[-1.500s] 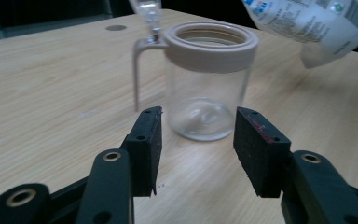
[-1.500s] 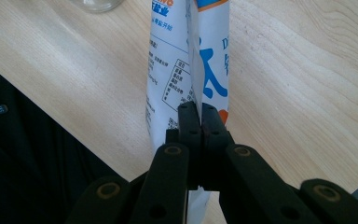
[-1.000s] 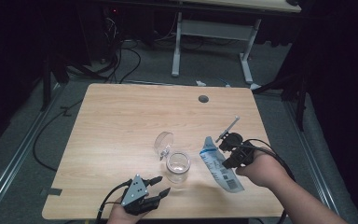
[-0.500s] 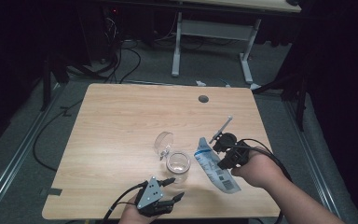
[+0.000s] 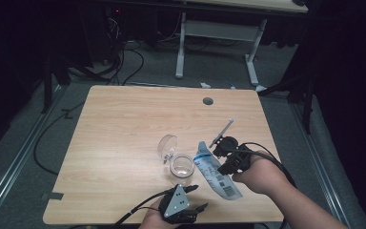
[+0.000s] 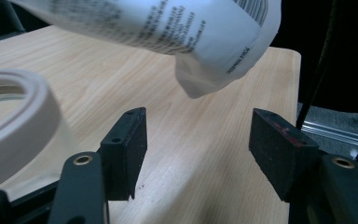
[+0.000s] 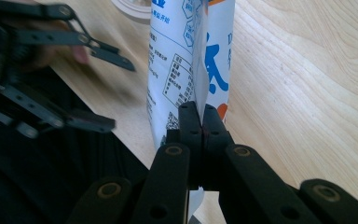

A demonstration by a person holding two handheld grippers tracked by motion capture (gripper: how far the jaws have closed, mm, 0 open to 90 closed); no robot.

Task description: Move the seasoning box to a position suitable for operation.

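The right gripper (image 7: 199, 122) is clamped tight on the edge of a white pouch (image 7: 189, 60) with blue print; no gap is seen between its jaws in the right gripper view. In the high view the right gripper (image 5: 227, 155) is seen just right of the pouch (image 5: 215, 171), which is held slanted over the table (image 5: 124, 129), its lower end toward the near edge. The left gripper (image 6: 196, 144) is spread wide, nothing between its pads; its jaws have just been opening. Bare wood is seen between them, the pouch's bottom corner (image 6: 214, 56) hanging above and beyond, apart from them. A glass jar (image 5: 181, 168) is stood upright just left of the pouch, rim up; its pale rim (image 6: 14, 116) is seen at the left in the left gripper view. A clear lid (image 5: 167, 145) is lying just behind-left of the jar, near it. A thin grey stick-like item (image 5: 221, 133) is seen just behind the right gripper, its kind cannot be told. The left gripper (image 5: 190, 202) is seen at the near table edge, in front of the jar, close to the pouch's lower end.
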